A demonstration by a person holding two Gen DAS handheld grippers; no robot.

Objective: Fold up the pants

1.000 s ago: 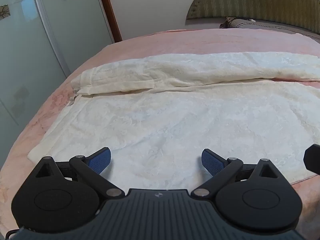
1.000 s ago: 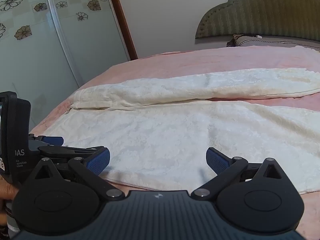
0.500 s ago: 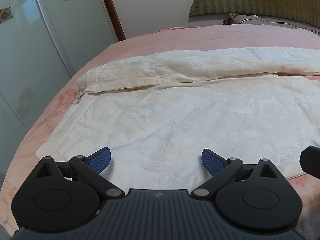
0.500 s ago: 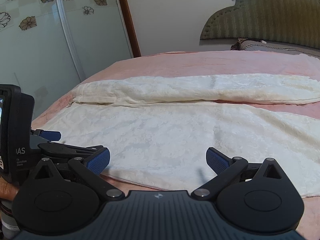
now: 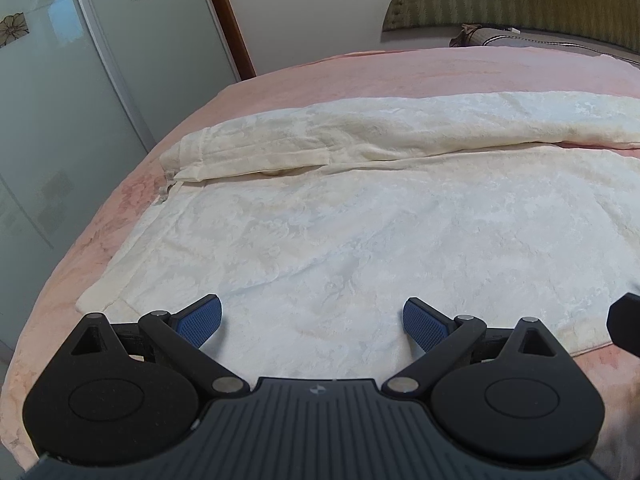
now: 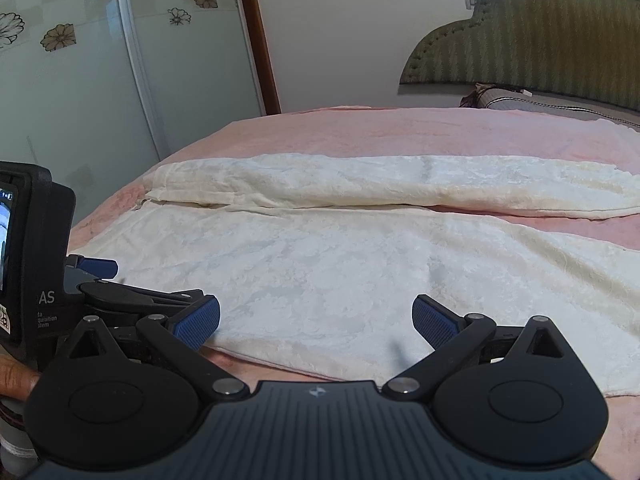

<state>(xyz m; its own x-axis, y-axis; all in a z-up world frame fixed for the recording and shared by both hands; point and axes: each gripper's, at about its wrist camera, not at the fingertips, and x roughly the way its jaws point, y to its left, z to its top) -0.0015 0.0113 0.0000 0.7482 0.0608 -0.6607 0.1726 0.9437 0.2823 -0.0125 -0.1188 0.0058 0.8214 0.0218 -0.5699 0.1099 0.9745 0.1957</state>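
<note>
I've got my left gripper (image 5: 312, 322) spread wide, empty, low over the waist end of the cream brocade pants (image 5: 360, 232) lying flat on the pink bedspread (image 5: 400, 72). My right gripper (image 6: 316, 322), equally open, hovers at the near hem. Legs apart; no fold made yet.

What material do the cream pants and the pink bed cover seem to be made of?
Pants: probably a thin woven fabric, jacquard or lace-like; a raised floral pattern with slight sheen shows. Bed cover: likely a soft, matte, fleecy textile; its surface looks fuzzy, with a faint flower print at the edge.
</note>
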